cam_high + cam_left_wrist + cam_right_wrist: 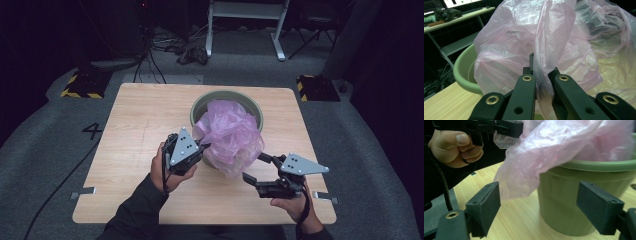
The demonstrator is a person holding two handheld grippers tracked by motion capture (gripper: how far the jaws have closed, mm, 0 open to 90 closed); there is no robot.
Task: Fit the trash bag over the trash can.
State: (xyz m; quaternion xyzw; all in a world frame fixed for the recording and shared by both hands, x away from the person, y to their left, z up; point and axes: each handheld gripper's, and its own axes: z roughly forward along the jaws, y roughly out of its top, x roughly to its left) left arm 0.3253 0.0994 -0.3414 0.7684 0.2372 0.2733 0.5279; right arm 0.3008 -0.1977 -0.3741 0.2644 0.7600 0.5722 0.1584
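Observation:
A green bucket stands on the far middle of the wooden table. A crumpled, thin pink plastic bag fills it and spills over its near rim. My left gripper is at the bag's left edge, shut on a fold of it. In the left gripper view the film is pinched between the black jaws, with the bucket behind. My right gripper stands open just right of the hanging bag. Its pads frame the bucket wall and the bag's low corner without touching them.
The other hand and its gripper sit at the upper left of the right gripper view. Metal brackets stick out at the table's near corners. Striped yellow-black feet, cables and a white frame lie on the floor beyond.

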